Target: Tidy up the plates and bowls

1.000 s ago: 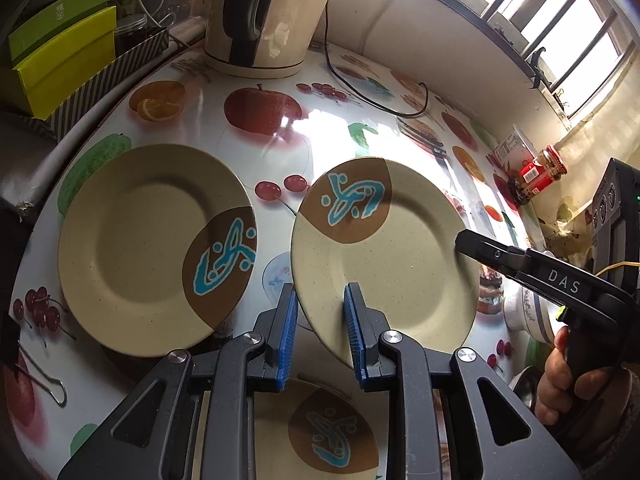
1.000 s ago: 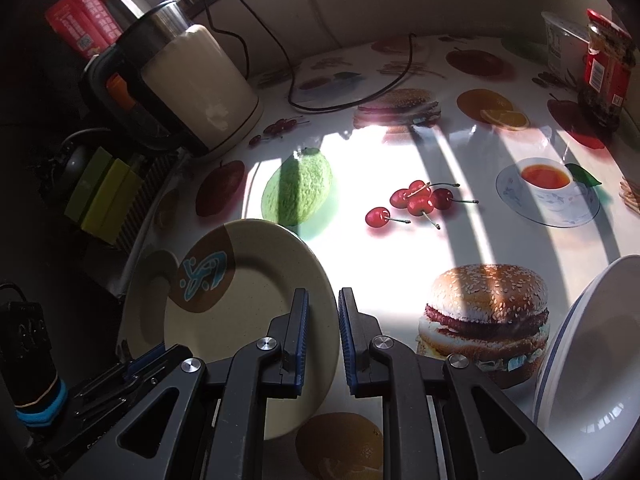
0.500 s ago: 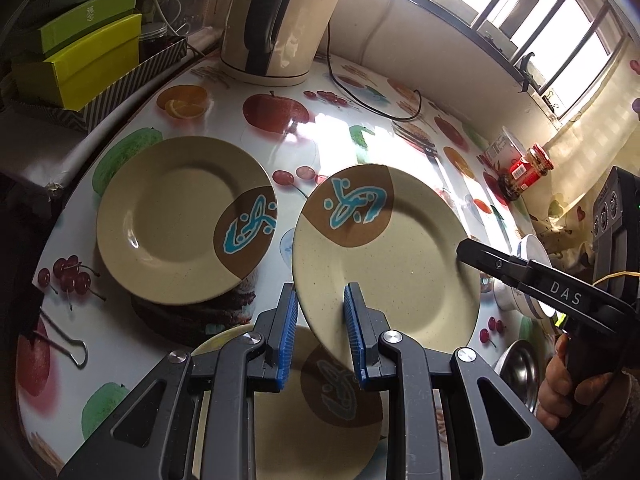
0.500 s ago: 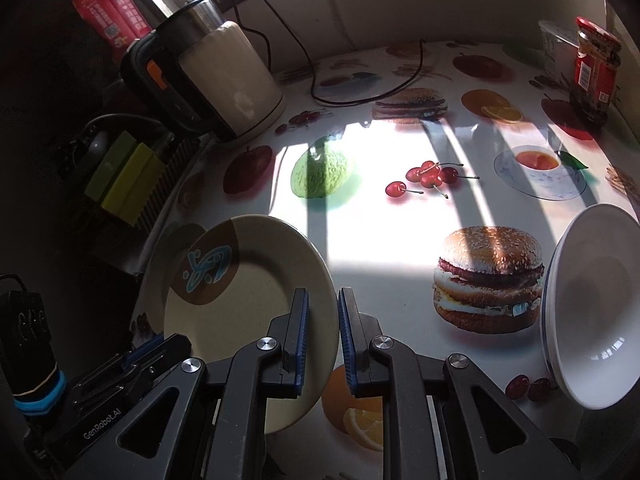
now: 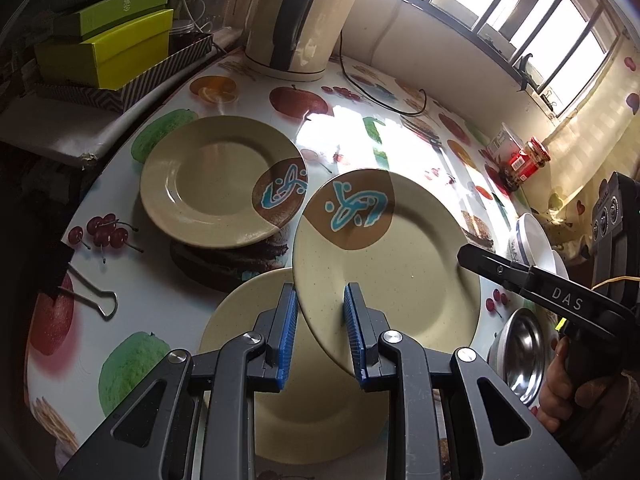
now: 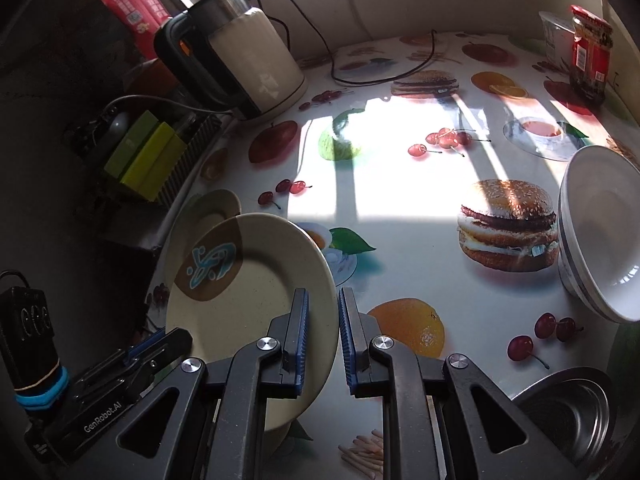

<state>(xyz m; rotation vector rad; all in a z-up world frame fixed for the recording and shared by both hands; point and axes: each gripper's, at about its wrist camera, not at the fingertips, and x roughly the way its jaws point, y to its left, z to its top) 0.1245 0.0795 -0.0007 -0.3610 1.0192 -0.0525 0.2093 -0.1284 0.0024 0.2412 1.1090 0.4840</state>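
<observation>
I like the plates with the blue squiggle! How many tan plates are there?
3. One is lifted between both claws, one lies on the table near the kettle, and one sits underneath the lifted plate. More could be hidden.

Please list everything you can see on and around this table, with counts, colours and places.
held plate: one, beige, lifted and tilted, gripped at opposite rims
far plate: one, beige, on tablecloth
near plate: one, beige, under the held plate
white bowls: at least two, stacked, right edge
steel bowl: one, silver, near right
kettle: one, cream and black, back
jar: one, red label, back right
boxes: two, green, left shelf
binder clip: one, black, left
tablecloth: one, white, food print
left gripper: black, blue pads
right gripper: black, blue pads
hand: one, on right gripper's handle
</observation>
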